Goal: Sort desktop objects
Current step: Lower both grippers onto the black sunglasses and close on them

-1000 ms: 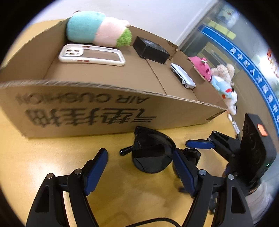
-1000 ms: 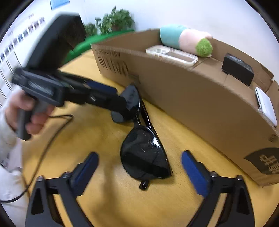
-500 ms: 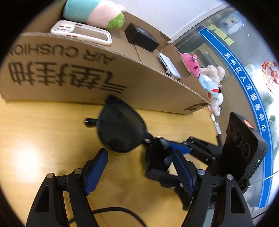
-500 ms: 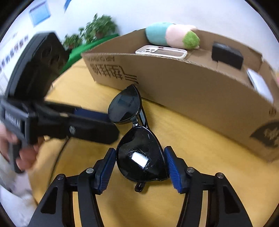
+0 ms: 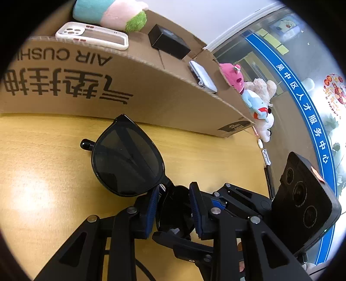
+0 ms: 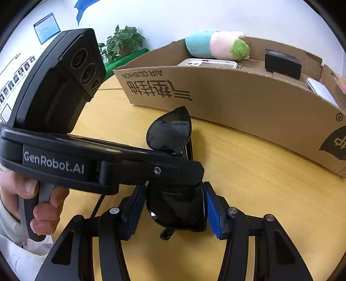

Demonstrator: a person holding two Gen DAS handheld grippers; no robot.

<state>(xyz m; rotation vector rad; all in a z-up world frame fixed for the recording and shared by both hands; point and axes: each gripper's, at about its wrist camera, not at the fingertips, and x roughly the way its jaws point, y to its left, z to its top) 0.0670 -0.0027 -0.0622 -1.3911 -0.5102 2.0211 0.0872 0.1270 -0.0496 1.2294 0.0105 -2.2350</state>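
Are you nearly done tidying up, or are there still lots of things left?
Partly. The phone case, striped plush and black box already lie in the cardboard box. Both the left gripper and right gripper are shut on the sunglasses, still on the desk. They go in next.

Sunglasses (image 5: 127,160) on table (image 5: 43,194) before cardboard box (image 5: 129,86), phone case (image 5: 92,35), plush toy (image 5: 110,14) inside box

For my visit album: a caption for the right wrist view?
Both grippers close on black sunglasses on a wooden desk beside a cardboard box.
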